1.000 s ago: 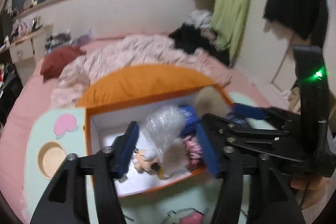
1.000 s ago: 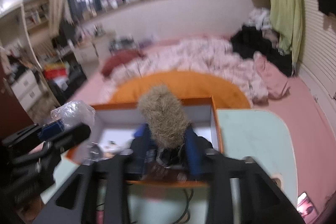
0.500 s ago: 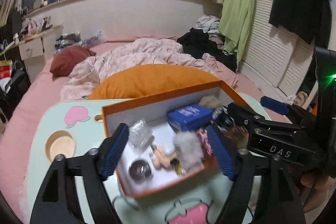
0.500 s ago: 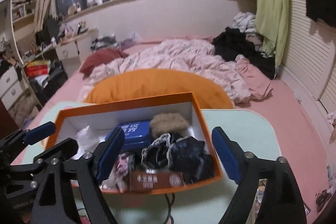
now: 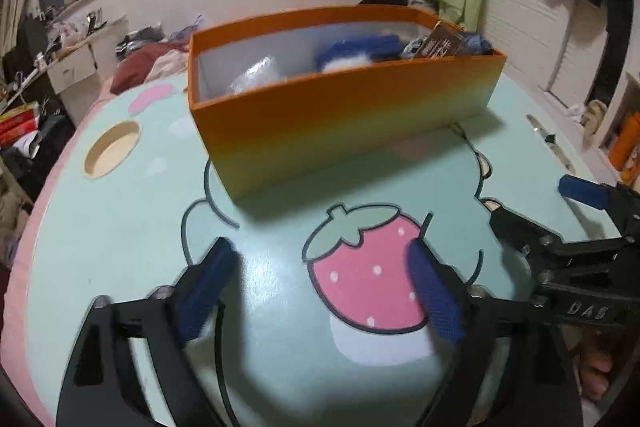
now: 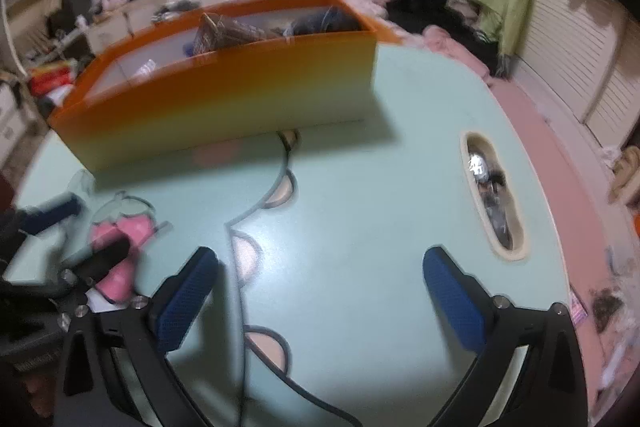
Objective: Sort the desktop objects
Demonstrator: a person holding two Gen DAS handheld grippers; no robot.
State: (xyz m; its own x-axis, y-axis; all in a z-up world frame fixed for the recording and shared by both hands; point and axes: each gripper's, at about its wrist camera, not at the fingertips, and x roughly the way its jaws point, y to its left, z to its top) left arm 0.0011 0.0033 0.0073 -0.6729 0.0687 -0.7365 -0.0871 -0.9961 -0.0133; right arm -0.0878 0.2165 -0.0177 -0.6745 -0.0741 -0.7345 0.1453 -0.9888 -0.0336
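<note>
Two grippers, my left [image 5: 320, 283] and my right [image 6: 320, 291], hover over the desk [image 5: 120, 227] near its front edge, jaws spread wide, holding nothing. The orange box [image 5: 340, 107] of sorted items stands toward the desk's far edge.

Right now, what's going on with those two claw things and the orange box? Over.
Left gripper open, empty, low over the table. Right gripper open, empty. Orange box sits ahead, full of items. Nothing between grippers and box.
</note>
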